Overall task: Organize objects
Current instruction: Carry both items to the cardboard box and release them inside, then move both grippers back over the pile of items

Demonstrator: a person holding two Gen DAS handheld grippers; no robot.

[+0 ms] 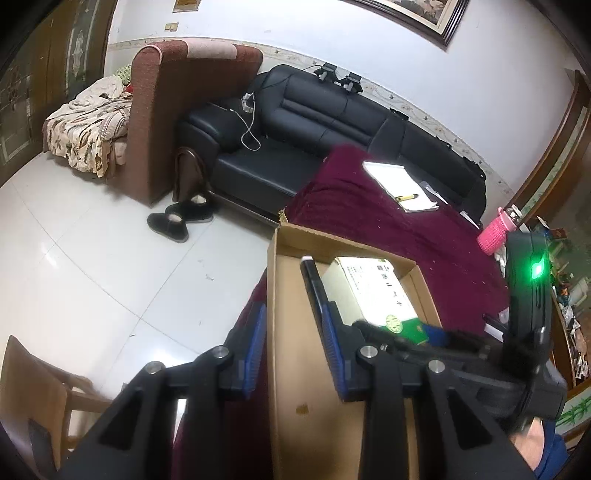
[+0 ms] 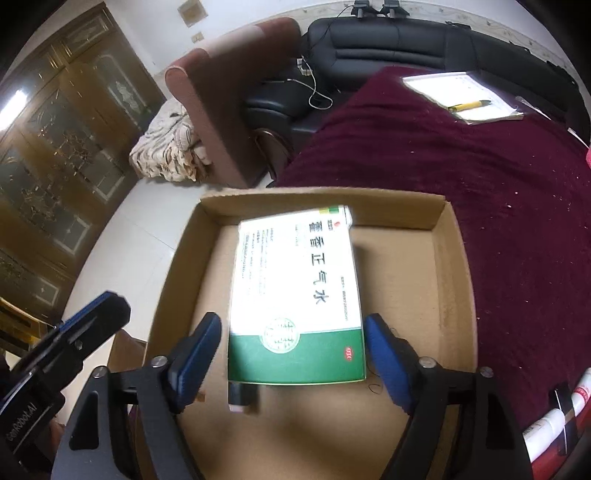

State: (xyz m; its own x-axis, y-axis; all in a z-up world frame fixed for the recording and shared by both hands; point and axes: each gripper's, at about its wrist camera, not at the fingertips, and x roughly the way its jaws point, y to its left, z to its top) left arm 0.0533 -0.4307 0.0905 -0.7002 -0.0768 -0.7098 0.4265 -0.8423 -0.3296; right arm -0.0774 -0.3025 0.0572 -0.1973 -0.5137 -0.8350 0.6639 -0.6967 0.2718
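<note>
R gripper [image 2: 291, 354] stood released astride the med box [image 2: 295, 291] in the carton [image 2: 452, 258]; L gripper [image 1: 295, 343] slightly parted, straddling carton wall, grasping nothing.

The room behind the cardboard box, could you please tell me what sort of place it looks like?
It looks like a living room in a home, most likely. A black sofa stands along the wall, a framed picture hangs above it, and a pair of slippers lies on the tiled floor.
</note>
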